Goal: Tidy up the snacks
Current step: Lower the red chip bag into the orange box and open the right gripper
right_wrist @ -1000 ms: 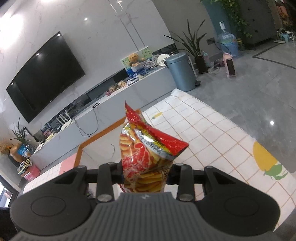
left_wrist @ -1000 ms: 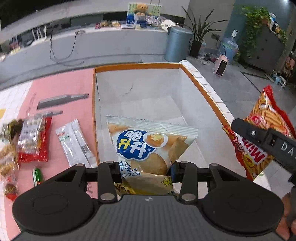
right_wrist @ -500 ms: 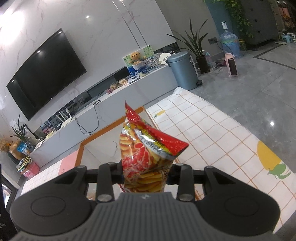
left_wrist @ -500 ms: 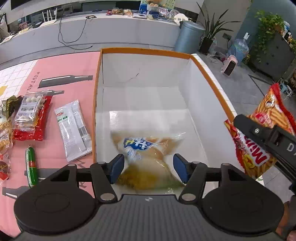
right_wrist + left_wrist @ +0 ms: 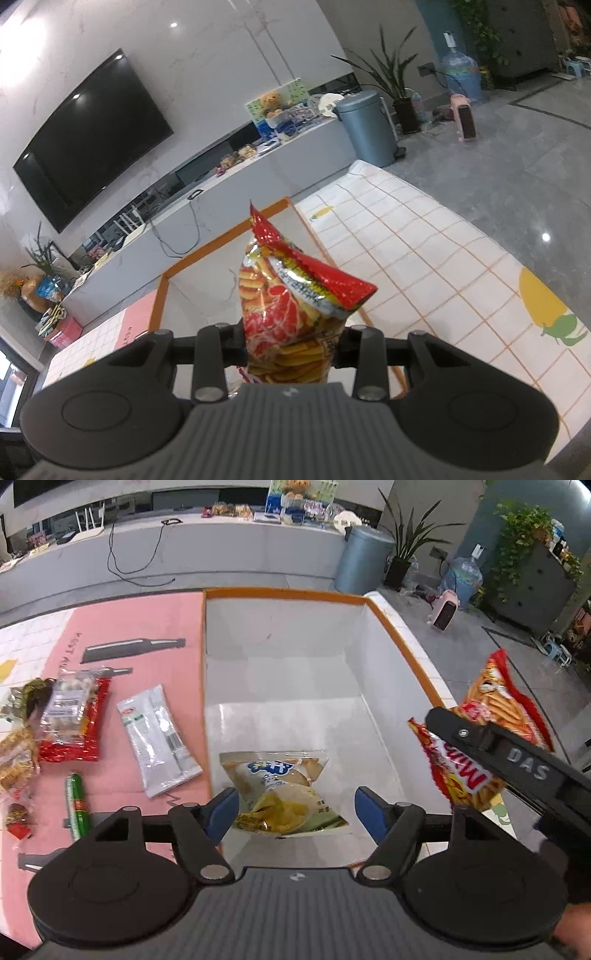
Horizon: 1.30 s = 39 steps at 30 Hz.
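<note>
The left gripper is opening, its blue pads clear of the yellow chip bag, which lies below and between them on the near floor of the white box. The right gripper is clamped on a red bag of stick snacks, upright, at the box's right rim.

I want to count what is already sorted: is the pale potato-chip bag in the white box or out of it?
In. The chip bag lies on the floor of the white box, free between the opening left gripper fingers.
</note>
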{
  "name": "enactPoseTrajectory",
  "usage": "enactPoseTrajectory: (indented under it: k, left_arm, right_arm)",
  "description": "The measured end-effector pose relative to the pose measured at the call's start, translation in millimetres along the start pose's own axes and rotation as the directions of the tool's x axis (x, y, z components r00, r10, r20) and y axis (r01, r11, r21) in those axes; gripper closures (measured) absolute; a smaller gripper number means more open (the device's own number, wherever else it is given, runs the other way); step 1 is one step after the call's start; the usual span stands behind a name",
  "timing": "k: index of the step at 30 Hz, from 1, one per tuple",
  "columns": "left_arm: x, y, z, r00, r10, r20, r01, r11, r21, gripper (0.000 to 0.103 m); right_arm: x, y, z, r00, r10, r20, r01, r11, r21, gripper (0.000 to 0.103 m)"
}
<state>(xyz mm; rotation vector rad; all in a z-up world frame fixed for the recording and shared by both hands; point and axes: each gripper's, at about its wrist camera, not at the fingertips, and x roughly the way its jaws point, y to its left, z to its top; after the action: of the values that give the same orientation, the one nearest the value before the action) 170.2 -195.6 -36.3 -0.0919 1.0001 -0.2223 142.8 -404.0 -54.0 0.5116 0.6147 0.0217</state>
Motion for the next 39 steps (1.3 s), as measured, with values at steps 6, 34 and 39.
enactPoseTrajectory:
  k: [6,34,39]
  left_arm:
    - [-22.5,16.8,-5.4,1.000,-0.017,0.003,0.017,1.000,-0.026,0.019]
    - [-15.9,84.7,-22.5,0.999,-0.016,0.039,0.019,0.997,-0.074,0.015]
    - [-12.5,90.5,-17.9,0.999,-0.039,0.030,0.041,0.995,-0.086,0.015]
  right_arm:
    - [4.1,18.1,-3.7,0.999,-0.029,-0.043,0.026,0.998,-0.064,0.068]
    - [100.7,76.9,15.2,0.806,-0.301,-0.509,-0.151,0.728,-0.669,0.068]
    - [120.4,69.6,9.3,0.738,-0.310,-0.600,-0.198,0.750,-0.631,0.068]
